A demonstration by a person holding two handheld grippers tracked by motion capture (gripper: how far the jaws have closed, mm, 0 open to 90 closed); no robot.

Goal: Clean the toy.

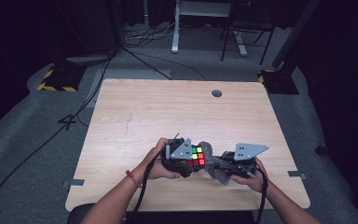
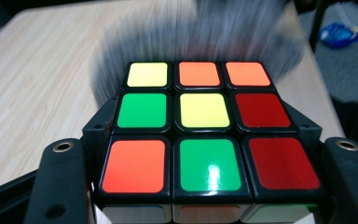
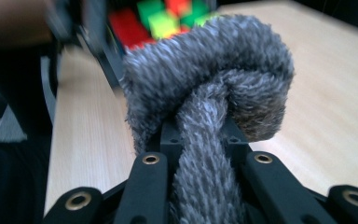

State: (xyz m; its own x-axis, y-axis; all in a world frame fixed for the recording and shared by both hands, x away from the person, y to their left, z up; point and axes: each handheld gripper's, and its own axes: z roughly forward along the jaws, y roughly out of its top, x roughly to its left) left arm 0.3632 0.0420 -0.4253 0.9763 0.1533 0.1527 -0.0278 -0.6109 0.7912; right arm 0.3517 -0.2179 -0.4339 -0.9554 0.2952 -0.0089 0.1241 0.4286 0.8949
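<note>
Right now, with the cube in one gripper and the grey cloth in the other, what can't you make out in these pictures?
- Puzzle cube, left gripper view: its side faces are hidden by the black jaws, its front face cut off by the bottom edge.
- Grey fuzzy cloth, left gripper view: blurred beyond the cube, so contact is unclear.
- Cube, right gripper view: mostly hidden behind the cloth and out of focus.
- Right gripper, high view: jaw tips buried in the cloth.
</note>
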